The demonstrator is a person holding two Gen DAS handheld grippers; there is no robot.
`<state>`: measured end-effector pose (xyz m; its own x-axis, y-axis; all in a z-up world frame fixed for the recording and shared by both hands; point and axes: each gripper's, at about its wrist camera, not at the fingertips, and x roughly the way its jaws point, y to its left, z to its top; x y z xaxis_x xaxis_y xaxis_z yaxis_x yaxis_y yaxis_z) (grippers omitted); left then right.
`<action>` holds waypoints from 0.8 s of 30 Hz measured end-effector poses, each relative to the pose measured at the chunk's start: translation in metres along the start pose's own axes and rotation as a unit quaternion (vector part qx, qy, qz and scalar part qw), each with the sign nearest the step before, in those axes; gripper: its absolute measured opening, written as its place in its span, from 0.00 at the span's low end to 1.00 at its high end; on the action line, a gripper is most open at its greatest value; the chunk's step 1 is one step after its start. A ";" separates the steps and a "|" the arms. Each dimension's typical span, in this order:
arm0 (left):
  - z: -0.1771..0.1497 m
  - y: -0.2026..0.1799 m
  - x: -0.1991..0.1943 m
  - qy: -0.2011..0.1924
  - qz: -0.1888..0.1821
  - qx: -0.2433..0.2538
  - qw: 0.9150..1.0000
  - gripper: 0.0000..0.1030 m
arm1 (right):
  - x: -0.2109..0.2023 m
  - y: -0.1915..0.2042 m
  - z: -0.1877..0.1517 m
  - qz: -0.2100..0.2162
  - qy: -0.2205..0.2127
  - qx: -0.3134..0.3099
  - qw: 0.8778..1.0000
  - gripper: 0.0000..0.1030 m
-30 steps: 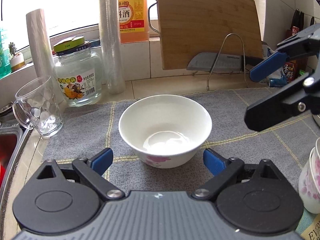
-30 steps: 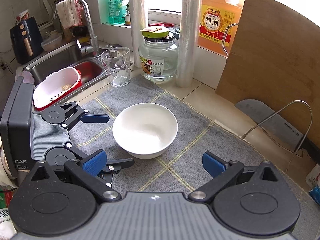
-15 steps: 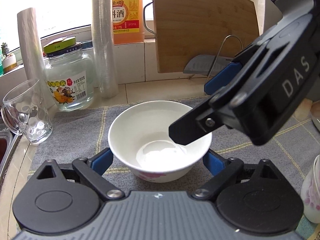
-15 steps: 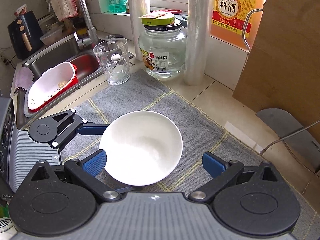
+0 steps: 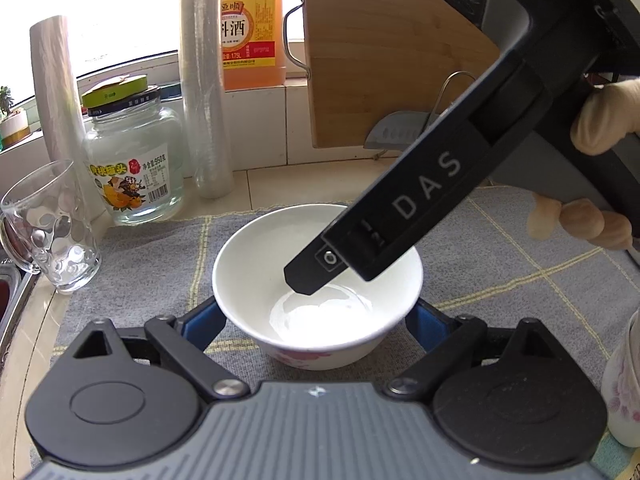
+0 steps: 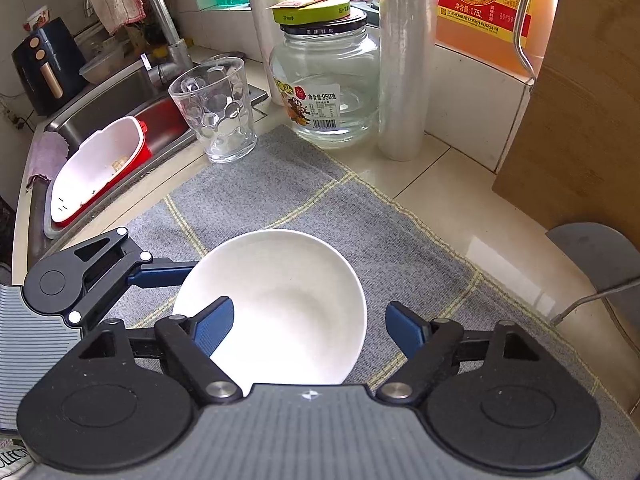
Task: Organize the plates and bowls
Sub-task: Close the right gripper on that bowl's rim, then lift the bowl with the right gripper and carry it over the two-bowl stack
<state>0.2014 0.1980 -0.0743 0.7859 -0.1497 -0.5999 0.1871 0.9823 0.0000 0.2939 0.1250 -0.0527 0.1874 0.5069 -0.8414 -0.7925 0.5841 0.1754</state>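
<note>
A white bowl (image 5: 256, 280) with a pink flower print stands on the grey mat (image 5: 140, 264). My left gripper (image 5: 316, 320) is open with a blue pad on each side of the bowl's base. In the right wrist view the bowl (image 6: 296, 292) sits between the fingers of my open right gripper (image 6: 310, 324). One right finger is inside the bowl and the other is outside its right rim. The right gripper's body crosses the left wrist view, its tip (image 5: 308, 276) down in the bowl. A second flowered bowl (image 5: 624, 384) shows at the right edge.
A glass mug (image 6: 214, 112), a glass jar (image 6: 324, 76), two film rolls (image 6: 400, 60) and an orange bottle (image 6: 480, 4) stand behind the mat. A cutting board (image 6: 580, 100) and knife (image 6: 600, 256) are at the right. A sink (image 6: 112, 100) with a red-white basket (image 6: 96, 164) is at the left.
My right gripper has come down over the bowl, one finger now dipping inside it. My left gripper has moved closer, its pads now flanking the bowl's base.
</note>
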 end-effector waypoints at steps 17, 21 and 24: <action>0.000 0.000 0.001 0.000 -0.002 0.004 1.000 0.93 | 0.012 0.002 0.007 0.016 0.007 -0.005 1.000 0.73; 0.000 -0.001 0.001 0.002 -0.003 0.010 1.000 0.93 | 0.010 0.002 0.007 0.018 0.007 -0.002 1.000 0.74; 0.000 -0.002 0.000 0.003 -0.004 0.015 1.000 0.93 | 0.008 0.003 0.006 0.017 0.007 -0.004 1.000 0.74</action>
<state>0.2012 0.1957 -0.0746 0.7813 -0.1560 -0.6043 0.2101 0.9775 0.0192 0.2964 0.1345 -0.0561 0.1529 0.5170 -0.8422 -0.8029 0.5619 0.1992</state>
